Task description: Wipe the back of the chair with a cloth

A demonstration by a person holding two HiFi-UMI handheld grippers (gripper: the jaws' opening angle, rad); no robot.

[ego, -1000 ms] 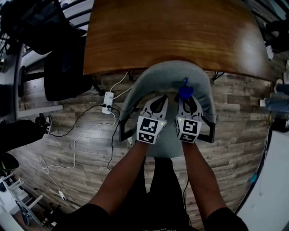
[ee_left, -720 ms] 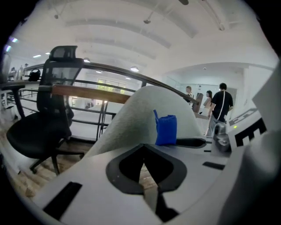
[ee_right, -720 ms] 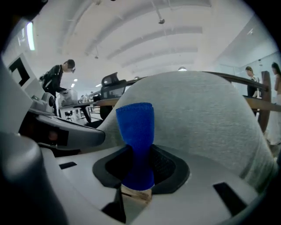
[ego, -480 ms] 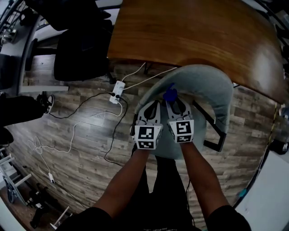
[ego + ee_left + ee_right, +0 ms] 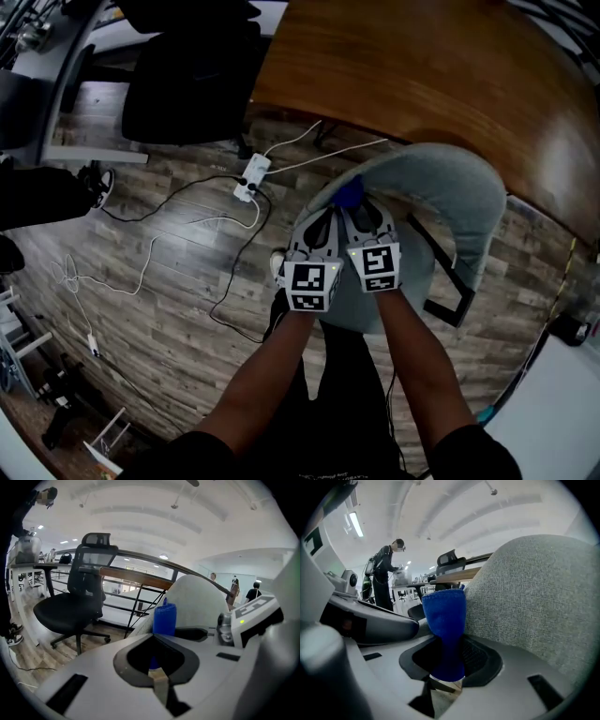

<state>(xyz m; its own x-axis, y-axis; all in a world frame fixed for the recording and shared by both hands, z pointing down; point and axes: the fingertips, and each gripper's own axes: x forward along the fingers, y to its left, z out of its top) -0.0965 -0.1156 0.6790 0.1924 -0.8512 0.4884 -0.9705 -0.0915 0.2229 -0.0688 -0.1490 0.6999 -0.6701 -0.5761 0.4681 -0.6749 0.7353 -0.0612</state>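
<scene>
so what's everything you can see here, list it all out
chair: 1, grey fabric, under the tools, by the table
cloth: 1, blue, in the right tool, beside the chair's back
table: 1, brown wood, top of head view
office chair: 1, black, upper left
power strip: 1, white, on the floor
cables: several, white and black, across the floor
floor: grey-brown planks
bystander: 1, dark clothes, far off
left tool: grey, shut, empty
right tool: grey, shut on cloth
forearms: 2
</scene>
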